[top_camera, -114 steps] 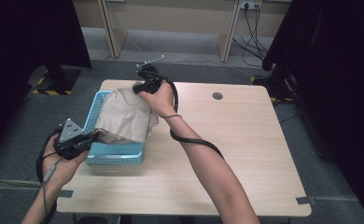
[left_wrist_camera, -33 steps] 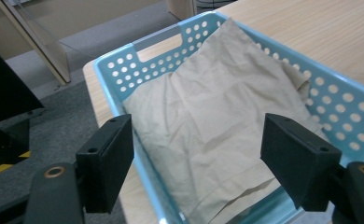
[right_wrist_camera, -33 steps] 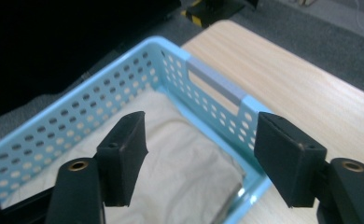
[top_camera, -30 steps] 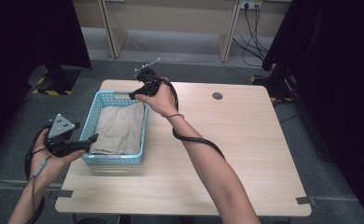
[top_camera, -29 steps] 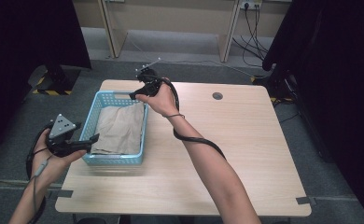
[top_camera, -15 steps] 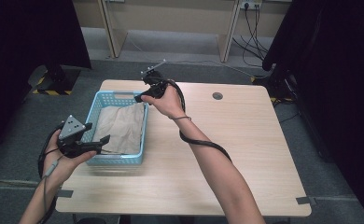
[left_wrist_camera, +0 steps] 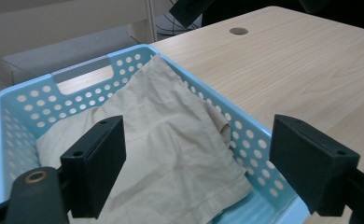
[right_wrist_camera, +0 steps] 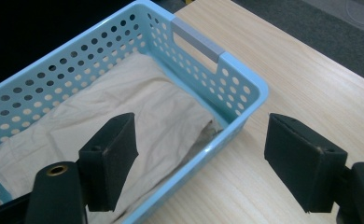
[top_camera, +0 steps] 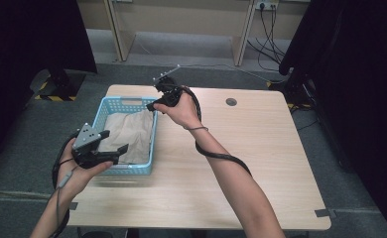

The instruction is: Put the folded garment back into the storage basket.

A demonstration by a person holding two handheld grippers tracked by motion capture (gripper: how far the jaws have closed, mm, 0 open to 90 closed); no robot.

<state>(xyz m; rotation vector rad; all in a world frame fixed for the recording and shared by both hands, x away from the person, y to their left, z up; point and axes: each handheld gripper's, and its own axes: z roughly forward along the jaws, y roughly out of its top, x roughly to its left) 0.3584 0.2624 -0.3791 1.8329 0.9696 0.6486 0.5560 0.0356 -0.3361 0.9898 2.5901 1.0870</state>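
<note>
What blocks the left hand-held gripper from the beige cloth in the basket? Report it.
Nothing visible does. The left hand-held gripper is open, with the cloth lying directly ahead inside the blue basket; nothing is between them.

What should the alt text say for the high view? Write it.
A beige cloth lies inside a light blue basket on a wooden table. A person holds the left tool and right tool open above the basket's ends.

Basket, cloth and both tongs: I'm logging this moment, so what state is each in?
Basket: upright on the table, holding the cloth.
Cloth: beige, crumpled, lying inside the basket, nothing gripping it.
Left tongs: jaws just been opening, now wide, nothing between them.
Right tongs: jaws just been opening, now wide, nothing between them.
</note>
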